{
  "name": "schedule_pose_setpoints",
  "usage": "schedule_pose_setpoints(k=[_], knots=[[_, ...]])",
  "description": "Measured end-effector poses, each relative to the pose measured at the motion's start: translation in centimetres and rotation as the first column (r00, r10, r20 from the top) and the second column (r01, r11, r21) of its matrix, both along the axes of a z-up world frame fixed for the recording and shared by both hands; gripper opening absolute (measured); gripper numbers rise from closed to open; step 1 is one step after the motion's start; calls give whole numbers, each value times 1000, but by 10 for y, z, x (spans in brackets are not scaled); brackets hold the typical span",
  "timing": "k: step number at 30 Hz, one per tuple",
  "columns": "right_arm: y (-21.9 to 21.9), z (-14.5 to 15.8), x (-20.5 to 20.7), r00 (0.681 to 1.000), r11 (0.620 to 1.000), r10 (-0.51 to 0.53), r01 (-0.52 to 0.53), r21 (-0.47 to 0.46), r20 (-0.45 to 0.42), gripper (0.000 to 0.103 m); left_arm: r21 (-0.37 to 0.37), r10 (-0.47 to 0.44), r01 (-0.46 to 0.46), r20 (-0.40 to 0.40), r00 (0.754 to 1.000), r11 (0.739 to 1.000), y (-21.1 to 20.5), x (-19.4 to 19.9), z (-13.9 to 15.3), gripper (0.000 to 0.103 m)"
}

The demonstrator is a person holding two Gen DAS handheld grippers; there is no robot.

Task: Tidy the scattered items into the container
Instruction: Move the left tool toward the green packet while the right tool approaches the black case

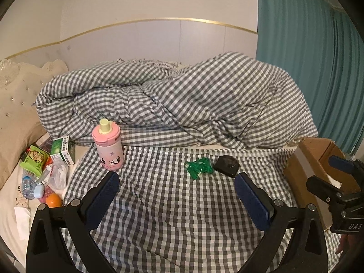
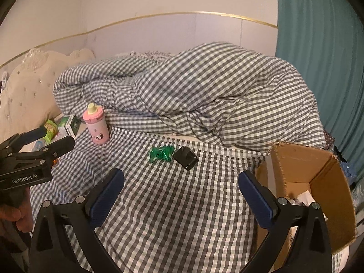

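Right now your left gripper (image 1: 176, 182) and right gripper (image 2: 180, 179) both gape wide, empty, above the gingham sheet (image 2: 173, 204). "GenRobot.AI" reads on the left one. Green packet (image 2: 161, 153) touches the black box (image 2: 185, 157); cardboard box (image 2: 327, 182) sits right.

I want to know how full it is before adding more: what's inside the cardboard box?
The cardboard box is open, and the right wrist view shows something pale and crumpled at the bottom, too unclear to identify. The near wall and the right gripper hide the remaining floor.
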State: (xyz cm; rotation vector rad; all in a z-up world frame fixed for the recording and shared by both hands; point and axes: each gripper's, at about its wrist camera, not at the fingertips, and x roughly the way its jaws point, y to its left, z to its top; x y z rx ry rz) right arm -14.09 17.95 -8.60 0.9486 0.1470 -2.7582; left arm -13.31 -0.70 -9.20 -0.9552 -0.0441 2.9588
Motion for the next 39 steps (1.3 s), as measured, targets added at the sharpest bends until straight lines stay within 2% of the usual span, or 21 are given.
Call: schedule_pose_setpoints(k=[6,13,22,28,33,36,39], knots=[[5,-25,-27,999,1000,1,0,-18,51,101,-12,-4,5,30,1000,1000,2,-22,-20,103],[10,-54,-56,995,999,27,-24,-35,95,101,7,-8,8,60,998,1000,3,-49,-47,103],[15,-94,-95,991,1000,28,-26,-11,134,101,15,-12,11,97,995,1000,6,-83,-83,103],[13,-121,-123,992,998,51,-56,38,119,101,40,-52,47,121,991,998,11,-111,-113,103],[8,-141,-146,988,993,96,-103,60,118,101,15,-51,50,149,988,999,14,-131,-139,103],[0,-148,-148,993,985,114,-118,124,42,101,21,-52,49,155,986,999,14,-140,-149,103],[-4,-159,-161,988,984,127,-136,117,84,101,22,-53,50,163,985,999,15,-151,-157,103]])
